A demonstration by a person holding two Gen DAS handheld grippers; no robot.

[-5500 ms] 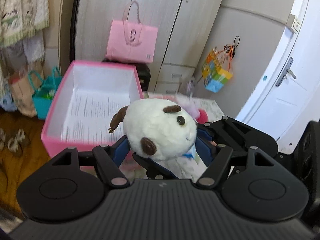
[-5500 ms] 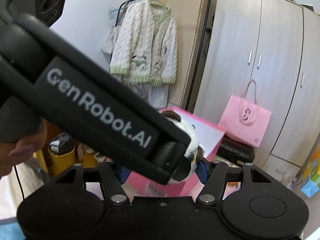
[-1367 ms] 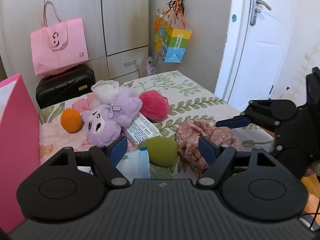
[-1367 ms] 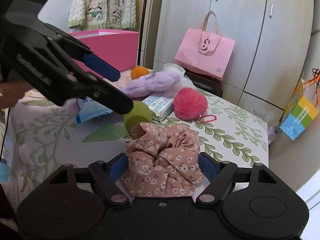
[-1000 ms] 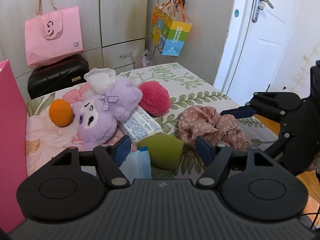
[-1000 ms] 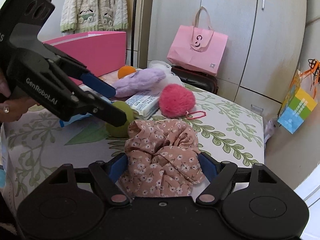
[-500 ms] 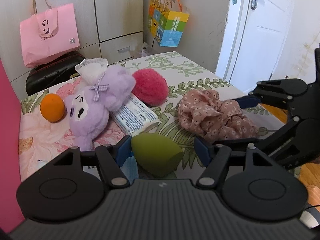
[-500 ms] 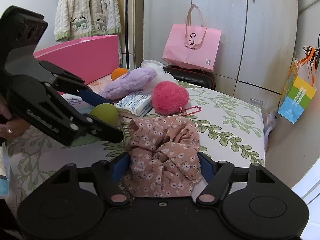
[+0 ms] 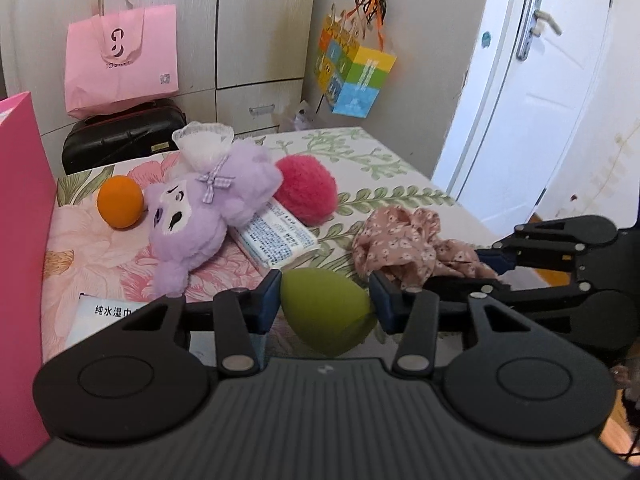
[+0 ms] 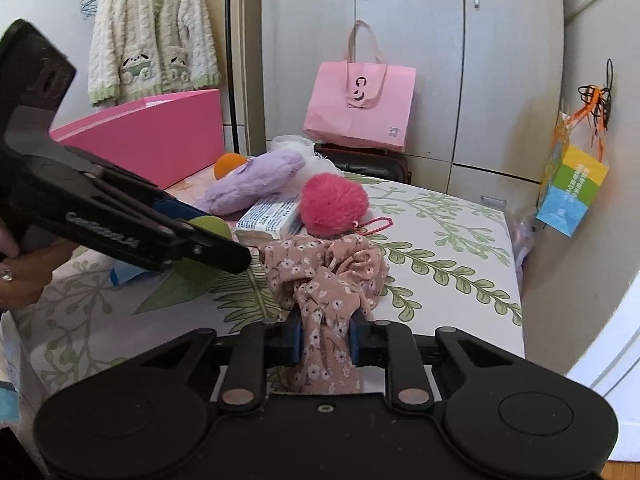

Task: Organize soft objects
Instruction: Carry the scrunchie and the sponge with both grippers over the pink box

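Soft objects are mid-pickup: my left gripper (image 9: 326,306) has just closed, pinching the green sponge (image 9: 326,314) on the bedspread (image 10: 460,248), and the right gripper (image 10: 325,334) just clamped onto the floral scrunchie (image 10: 328,276) beside it. Both grabs look done, so next I'd lift and carry them to the pink box (image 10: 160,140), keeping squeeze steady.

One purple plush (image 9: 200,216), one pink pompom (image 9: 306,190), one orange ball (image 9: 120,207), two packets (image 9: 276,236).
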